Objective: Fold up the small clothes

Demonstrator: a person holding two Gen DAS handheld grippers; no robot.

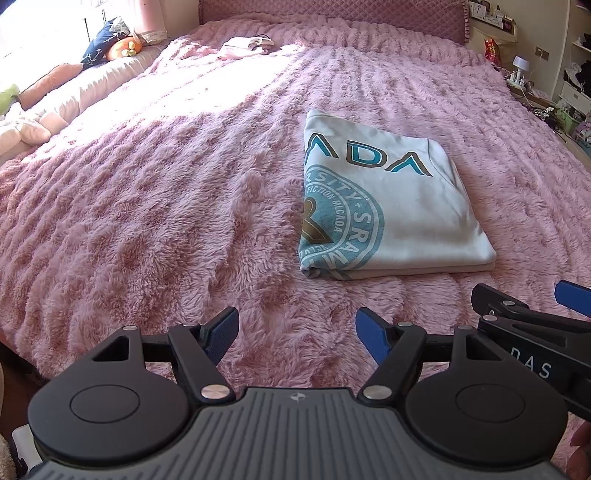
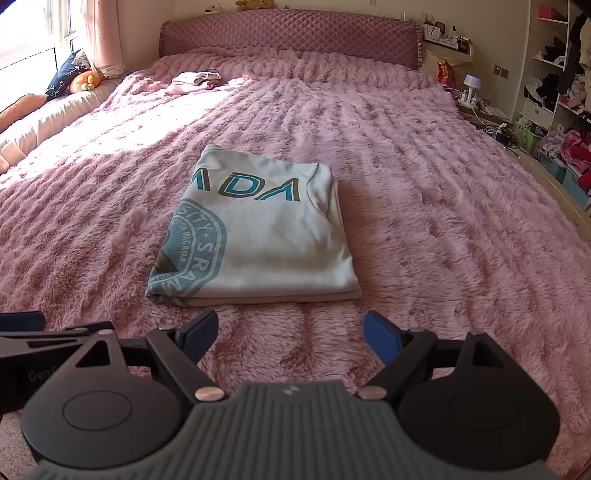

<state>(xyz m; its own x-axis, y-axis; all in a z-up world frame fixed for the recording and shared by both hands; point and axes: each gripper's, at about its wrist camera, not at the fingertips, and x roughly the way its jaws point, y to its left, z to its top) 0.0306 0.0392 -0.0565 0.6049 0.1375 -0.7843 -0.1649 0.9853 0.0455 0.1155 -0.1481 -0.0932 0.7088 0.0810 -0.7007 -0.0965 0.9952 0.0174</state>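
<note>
A white T-shirt (image 1: 399,206) with teal lettering and a round teal print lies folded into a neat rectangle on the fluffy pink bedspread (image 1: 166,192). In the right wrist view the same T-shirt (image 2: 266,240) sits just ahead of centre. My left gripper (image 1: 297,334) is open, empty, hovering over the bedspread short of the shirt and to its left. My right gripper (image 2: 290,338) is open too, empty, a little short of the shirt's near edge. The right gripper (image 1: 532,295) also shows at the left wrist view's right edge.
A small pink garment (image 2: 192,82) lies far up the bed near the quilted headboard (image 2: 291,35). Cushions and soft toys (image 1: 107,42) line the left side by the window. A bedside stand with a lamp (image 2: 471,86) and cluttered shelves (image 2: 557,85) are at right.
</note>
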